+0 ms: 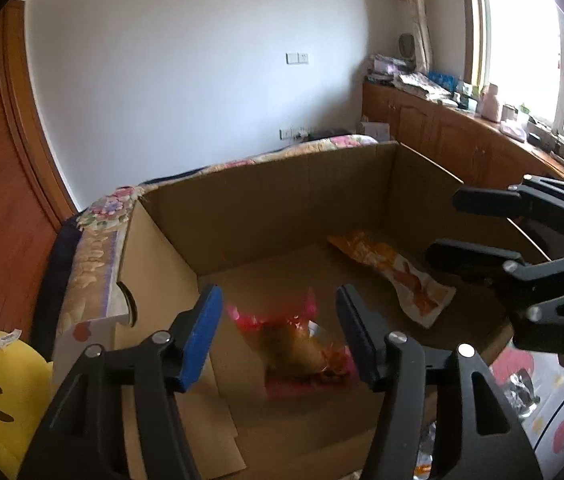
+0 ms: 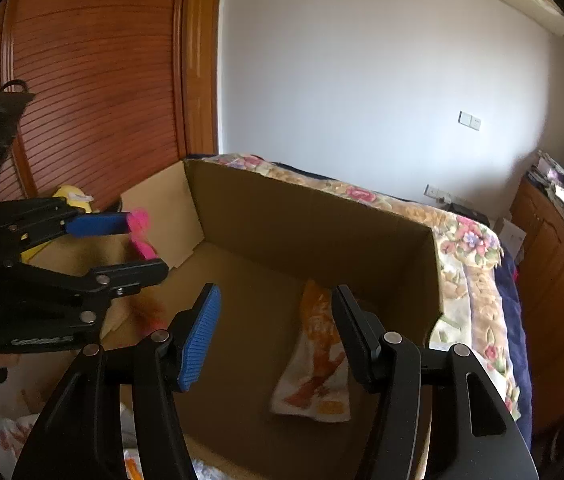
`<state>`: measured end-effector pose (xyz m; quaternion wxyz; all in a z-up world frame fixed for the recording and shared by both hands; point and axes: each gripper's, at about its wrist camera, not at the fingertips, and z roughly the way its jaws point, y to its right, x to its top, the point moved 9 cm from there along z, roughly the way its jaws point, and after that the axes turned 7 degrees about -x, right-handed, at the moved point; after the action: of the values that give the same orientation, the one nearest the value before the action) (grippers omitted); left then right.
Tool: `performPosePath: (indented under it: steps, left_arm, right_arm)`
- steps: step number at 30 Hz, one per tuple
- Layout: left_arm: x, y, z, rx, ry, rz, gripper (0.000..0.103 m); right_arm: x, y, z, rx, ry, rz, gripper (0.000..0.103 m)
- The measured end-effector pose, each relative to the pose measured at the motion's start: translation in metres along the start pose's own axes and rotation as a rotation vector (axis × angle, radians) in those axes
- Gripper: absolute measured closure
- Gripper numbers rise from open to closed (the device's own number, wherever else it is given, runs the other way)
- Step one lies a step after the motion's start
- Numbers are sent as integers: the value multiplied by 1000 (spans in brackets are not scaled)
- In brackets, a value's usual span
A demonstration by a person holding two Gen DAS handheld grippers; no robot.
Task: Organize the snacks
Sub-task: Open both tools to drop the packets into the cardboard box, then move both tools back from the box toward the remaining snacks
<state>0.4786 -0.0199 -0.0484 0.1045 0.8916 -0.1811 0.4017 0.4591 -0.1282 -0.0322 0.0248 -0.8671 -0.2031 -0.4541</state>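
Snack packets: two were in the cardboard box (image 1: pixel 266 200) — a pink-and-red packet (image 1: pixel 302 344) at lower centre, an orange-and-white packet (image 1: pixel 398 276) right of centre
Box: one, open-topped, resting on a floral bedspread (image 2: pixel 462 240)
Grippers: two; the left gripper (image 1: pixel 278 336) was spread wide above the pink-and-red packet, gripping nothing; the right gripper (image 2: pixel 276 336) was likewise spread over the orange-and-white packet
Hard to make out: the pink-and-red packet was blurred; a yellow toy (image 1: pixel 6 388) was cut off at lower left

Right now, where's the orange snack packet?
The orange snack packet lies flat on the floor of the cardboard box, toward its right-hand side near the right wall. In the right wrist view it shows below the open right claw, right of the pink-wrapped snack.
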Motion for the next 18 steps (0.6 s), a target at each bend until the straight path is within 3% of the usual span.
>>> performPosePath:
  steps: [11,18]
  left_arm:
    - [-3,2,-23,6,36,-17,40]
    - [-13,11,-56,18,59,-4,40]
  right_arm:
    - [-7,4,-20,-10,1,9,44]
    - [-16,6,-53,-8,20,46,44]
